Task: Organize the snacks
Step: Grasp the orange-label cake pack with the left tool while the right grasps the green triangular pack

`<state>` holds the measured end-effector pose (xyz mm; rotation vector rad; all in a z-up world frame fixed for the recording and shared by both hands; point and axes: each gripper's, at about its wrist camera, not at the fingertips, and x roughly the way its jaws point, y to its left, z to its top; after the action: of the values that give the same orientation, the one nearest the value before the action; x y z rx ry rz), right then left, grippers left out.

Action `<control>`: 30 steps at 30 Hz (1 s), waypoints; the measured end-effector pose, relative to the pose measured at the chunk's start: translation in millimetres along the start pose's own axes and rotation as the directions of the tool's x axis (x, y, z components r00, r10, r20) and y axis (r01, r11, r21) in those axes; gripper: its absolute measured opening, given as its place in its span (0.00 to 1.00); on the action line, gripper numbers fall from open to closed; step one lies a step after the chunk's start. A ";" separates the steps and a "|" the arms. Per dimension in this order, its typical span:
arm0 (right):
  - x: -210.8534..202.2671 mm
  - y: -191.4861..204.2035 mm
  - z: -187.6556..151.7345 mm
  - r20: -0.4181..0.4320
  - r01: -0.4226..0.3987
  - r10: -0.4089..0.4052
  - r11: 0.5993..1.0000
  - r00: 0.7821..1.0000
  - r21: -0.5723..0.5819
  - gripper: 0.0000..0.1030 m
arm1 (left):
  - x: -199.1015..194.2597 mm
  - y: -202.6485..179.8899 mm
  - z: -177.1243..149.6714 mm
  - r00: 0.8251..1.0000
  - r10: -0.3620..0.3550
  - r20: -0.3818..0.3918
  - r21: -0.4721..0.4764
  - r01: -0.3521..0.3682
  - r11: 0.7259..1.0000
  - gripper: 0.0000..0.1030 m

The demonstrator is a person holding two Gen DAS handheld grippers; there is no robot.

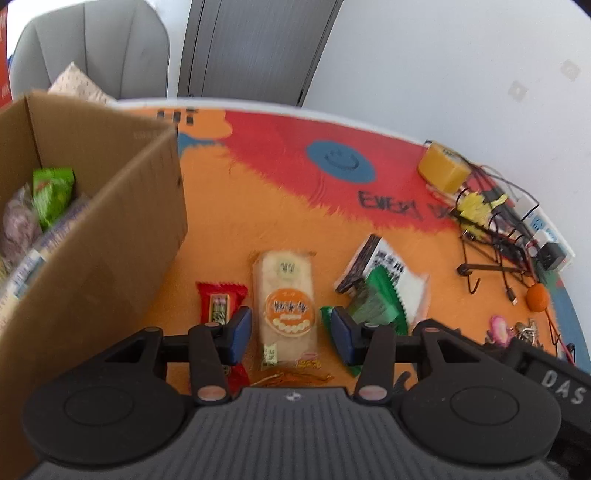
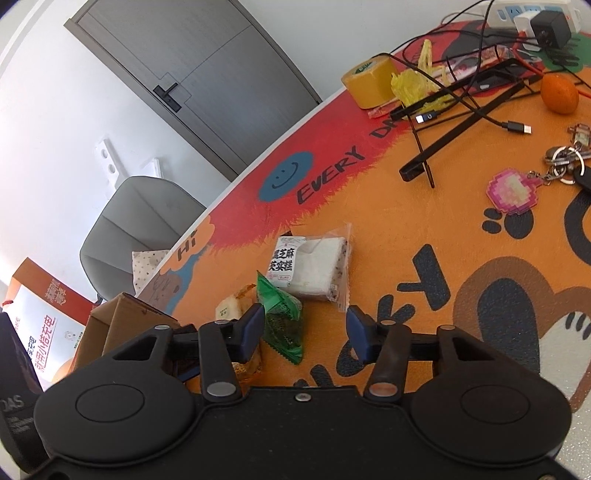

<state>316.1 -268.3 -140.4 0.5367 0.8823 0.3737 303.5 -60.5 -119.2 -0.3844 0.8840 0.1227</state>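
In the left wrist view my left gripper (image 1: 290, 334) stands open astride a bread packet with an orange label (image 1: 288, 306) that lies flat on the mat; both blue pads are clear of it. Left of it lies a red packet (image 1: 219, 302), and to the right a green packet (image 1: 373, 299) and a white cake packet (image 1: 384, 273). A cardboard box (image 1: 110, 221) at the left holds several snacks. My right gripper (image 2: 306, 334) is open over the green packet (image 2: 284, 328), which lies close to its left finger with a wide gap on the right. The white cake packet (image 2: 310, 266) lies just beyond.
A yellow tape roll (image 2: 369, 83), tangled cables and a black wire stand (image 2: 461, 110), an orange (image 2: 559, 94), keys with a pink charm (image 2: 513, 192) and a power strip (image 2: 532, 13) crowd the mat's far right. A grey chair (image 2: 140, 229) stands behind the table.
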 end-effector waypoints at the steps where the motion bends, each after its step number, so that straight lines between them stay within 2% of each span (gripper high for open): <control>1: 1.1 0.0 0.1 -0.001 -0.001 0.001 1.000 1.000 0.002 0.49 | 2.7 0.4 -0.9 1.000 0.004 -0.004 0.000 -0.004 1.000 0.45; 3: 3.4 -0.4 0.5 -0.002 -0.002 0.002 1.000 1.000 0.005 0.49 | 3.9 -1.3 -1.9 1.000 0.012 0.012 0.017 -0.013 1.000 0.45; 5: 6.3 -0.4 0.8 -0.006 -0.003 0.003 1.000 1.000 0.007 0.49 | 4.2 -0.9 -1.9 1.000 0.019 0.015 0.015 -0.019 1.000 0.31; 14: 22.8 6.7 1.2 -0.023 -0.019 0.019 1.000 1.000 0.009 0.49 | -13.0 5.8 4.3 0.998 -0.013 0.066 0.009 0.013 1.000 0.31; 26: 46.5 16.5 3.7 -0.045 -0.025 0.026 1.000 0.999 0.018 0.49 | -19.6 14.8 8.3 0.996 -0.044 0.074 -0.016 0.045 0.999 0.32; 29: 49.6 17.7 3.2 -0.043 -0.016 0.016 1.000 0.999 0.008 0.41 | -20.1 16.5 7.7 0.996 -0.049 0.075 -0.015 0.050 0.999 0.32; 30: 50.8 17.2 3.1 -0.050 -0.012 0.012 1.000 0.999 0.010 0.33 | -20.0 16.3 7.6 0.996 -0.053 0.073 -0.017 0.054 0.998 0.32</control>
<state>346.7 -229.0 -160.4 0.5434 0.9300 0.3958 292.2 -41.5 -103.8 -0.4181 0.8008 0.0953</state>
